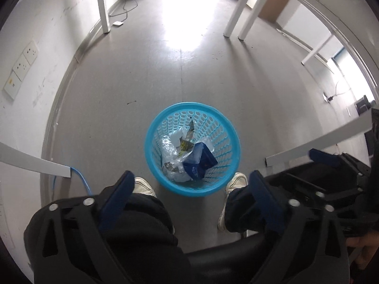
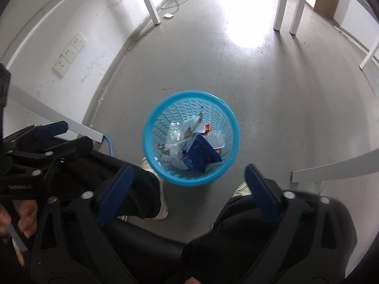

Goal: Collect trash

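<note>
A blue perforated trash basket (image 1: 151, 127) stands on the grey floor between the person's feet; it also shows in the right wrist view (image 2: 148, 123). It holds a dark blue carton (image 1: 200, 163) (image 2: 201, 153), clear plastic wrap (image 1: 169, 151) (image 2: 174, 137) and a white plastic cup (image 2: 216, 139). My left gripper (image 1: 191, 179) is open and empty, above and short of the basket. My right gripper (image 2: 189, 170) is open and empty, above the basket's near rim. Each gripper shows at the edge of the other's view.
The person's legs and white shoes (image 1: 144, 185) (image 1: 234, 182) flank the basket. White table legs (image 1: 103, 4) (image 2: 279, 2) stand farther back. A wall with sockets (image 1: 21, 68) runs on the left, with a blue cable (image 1: 81, 179) at its foot.
</note>
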Available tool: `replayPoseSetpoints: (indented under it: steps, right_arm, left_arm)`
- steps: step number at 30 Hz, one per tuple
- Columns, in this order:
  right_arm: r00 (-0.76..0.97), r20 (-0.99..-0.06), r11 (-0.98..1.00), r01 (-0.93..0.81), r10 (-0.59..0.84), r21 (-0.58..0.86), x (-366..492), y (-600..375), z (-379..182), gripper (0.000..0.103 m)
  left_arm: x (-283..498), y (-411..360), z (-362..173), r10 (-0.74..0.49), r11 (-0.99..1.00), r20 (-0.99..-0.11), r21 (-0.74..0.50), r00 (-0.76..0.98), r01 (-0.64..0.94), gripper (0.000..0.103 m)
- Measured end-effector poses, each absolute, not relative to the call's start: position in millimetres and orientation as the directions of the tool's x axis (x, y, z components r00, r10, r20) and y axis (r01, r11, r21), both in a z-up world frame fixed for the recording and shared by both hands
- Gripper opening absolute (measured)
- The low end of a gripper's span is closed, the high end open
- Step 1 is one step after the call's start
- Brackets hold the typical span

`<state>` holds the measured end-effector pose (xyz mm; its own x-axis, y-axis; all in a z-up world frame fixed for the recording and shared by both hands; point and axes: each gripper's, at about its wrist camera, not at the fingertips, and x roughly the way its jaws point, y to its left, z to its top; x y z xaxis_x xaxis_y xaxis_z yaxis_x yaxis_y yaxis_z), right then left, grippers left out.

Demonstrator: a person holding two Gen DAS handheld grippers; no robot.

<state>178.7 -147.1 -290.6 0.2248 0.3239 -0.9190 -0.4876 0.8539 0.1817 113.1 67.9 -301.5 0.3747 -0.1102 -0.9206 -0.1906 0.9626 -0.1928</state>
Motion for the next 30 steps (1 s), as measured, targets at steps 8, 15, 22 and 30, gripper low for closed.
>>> replayPoseSetpoints:
  steps: [8,15,22,30]
  right_arm:
    - [0.207,-0.918,0.849,-0.489,0.338,0.202,171.2,-152.9,-284.3,0.094]
    - [0.182,-0.918,0.848,-0.478,0.351,0.230,174.6,-152.8,-287.5,0.094]
    - [0.170,-0.916,0.846,-0.473,0.363,0.248,178.0,-152.5,-290.1,0.094]
    - [0.151,-0.915,0.849,-0.452,0.374,0.273,186.7,-155.2,-296.5,0.094]
  left_arm:
    - [114.4,66.9,-309.0,-0.100,0.966,-0.940,-0.170,0.325,-0.194,0.097]
    - [115.8,69.6,-309.4,-0.106,0.964,-0.938,-0.179,0.330,-0.197,0.097]
    - [119.6,68.2,-311.7,-0.121,0.965,-0.939,-0.186,0.321,-0.182,0.097]
    - [121.4,68.6,-315.3,-0.123,0.965,-0.944,-0.186,0.305,-0.186,0.097]
